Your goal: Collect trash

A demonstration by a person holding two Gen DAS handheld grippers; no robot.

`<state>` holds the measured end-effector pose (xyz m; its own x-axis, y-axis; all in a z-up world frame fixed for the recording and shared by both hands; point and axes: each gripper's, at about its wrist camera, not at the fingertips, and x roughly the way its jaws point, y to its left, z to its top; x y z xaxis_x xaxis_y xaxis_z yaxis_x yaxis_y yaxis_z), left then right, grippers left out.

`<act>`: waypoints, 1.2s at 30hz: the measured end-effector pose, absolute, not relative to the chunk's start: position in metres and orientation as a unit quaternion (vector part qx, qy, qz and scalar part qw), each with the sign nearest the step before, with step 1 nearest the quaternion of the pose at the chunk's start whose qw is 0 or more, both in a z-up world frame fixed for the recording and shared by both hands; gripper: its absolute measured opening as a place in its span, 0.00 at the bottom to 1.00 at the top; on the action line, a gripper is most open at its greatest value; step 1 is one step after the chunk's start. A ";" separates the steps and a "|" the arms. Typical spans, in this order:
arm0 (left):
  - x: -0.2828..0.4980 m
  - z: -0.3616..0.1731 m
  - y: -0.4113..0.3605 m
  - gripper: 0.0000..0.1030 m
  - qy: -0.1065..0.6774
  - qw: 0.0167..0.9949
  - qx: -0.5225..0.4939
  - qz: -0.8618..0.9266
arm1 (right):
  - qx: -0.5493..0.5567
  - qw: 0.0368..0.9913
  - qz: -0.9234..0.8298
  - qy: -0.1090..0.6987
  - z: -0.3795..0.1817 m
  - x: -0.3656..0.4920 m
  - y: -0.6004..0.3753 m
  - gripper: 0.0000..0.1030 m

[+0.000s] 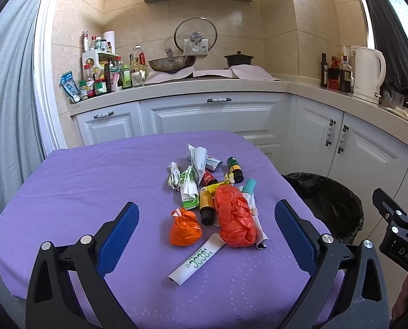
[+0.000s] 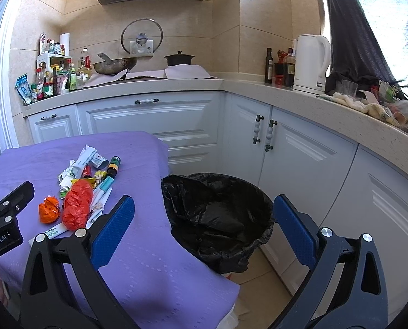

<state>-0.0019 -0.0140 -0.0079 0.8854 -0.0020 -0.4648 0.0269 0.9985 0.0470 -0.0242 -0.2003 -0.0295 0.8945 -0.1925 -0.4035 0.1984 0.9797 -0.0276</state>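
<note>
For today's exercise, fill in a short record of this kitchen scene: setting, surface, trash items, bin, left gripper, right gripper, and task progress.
setting: kitchen with white cabinets
surface: table with purple cloth
trash items: large red bag, small orange bag, brown bottle, green-labelled dark bottle, white paper strip, crumpled wrappers, all clustered on the cloth
bin: black-lined trash bin, on the floor beside the table
left gripper: open, empty, facing the pile
right gripper: open, empty, facing the bin
task progress: trash not yet picked up

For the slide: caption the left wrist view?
Open left tongs hover over a trash pile on the purple table.
</note>
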 end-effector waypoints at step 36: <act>0.001 -0.011 -0.022 0.94 0.244 0.969 0.030 -0.014 | 0.009 0.972 -0.102 0.209 -0.031 -0.025 -0.204 0.96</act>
